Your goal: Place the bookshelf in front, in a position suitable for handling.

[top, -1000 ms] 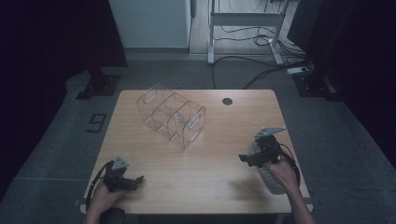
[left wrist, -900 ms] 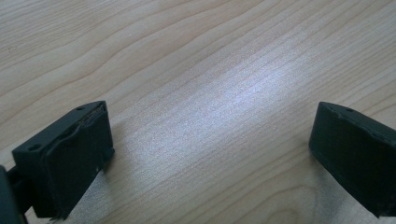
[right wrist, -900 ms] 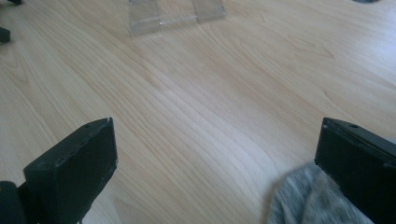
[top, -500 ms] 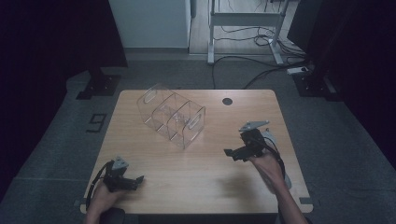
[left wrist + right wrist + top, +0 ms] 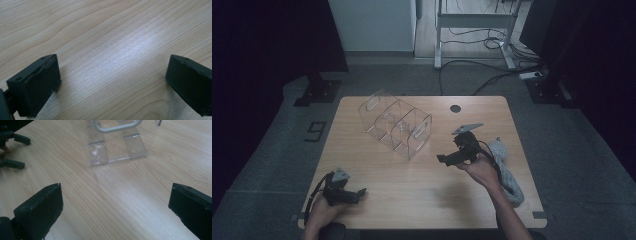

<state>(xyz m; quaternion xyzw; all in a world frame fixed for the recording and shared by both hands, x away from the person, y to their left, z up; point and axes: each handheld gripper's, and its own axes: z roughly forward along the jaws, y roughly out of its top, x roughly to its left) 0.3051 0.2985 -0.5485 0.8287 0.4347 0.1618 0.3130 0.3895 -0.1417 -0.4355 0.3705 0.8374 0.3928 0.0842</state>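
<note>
Dim room, dark floor, cables and a metal stand behind a light wooden table [image 5: 412, 200]. We saw a clear plastic organizer [image 5: 396, 122] with several compartments standing on the far-left half of the tabletop, set at an angle to the table edges, with an oval handle slot in its end wall. In the right gripper view that organizer [image 5: 117, 142] sat straight ahead of the jaws, its grey handle cutout at the top edge, apart from the jaw tips. We noted the right gripper [image 5: 447, 159] held above the table just right of the organizer, near it but not touching, pointing left toward it; its jaws stood wide apart with only bare wood between them [image 5: 115, 207], nothing gripped. A grey cloth-like bundle [image 5: 507, 170] lay along the right side of the table beside the right forearm. We noted the left gripper [image 5: 357, 194] low at the near-left corner, well apart from the organizer, its jaws likewise spread wide over bare wood grain [image 5: 112, 82], empty. We also saw the left gripper's jaw tips far off at the left edge of the right gripper view. A small round dark hole [image 5: 455, 108] sat near the table's far edge.
</note>
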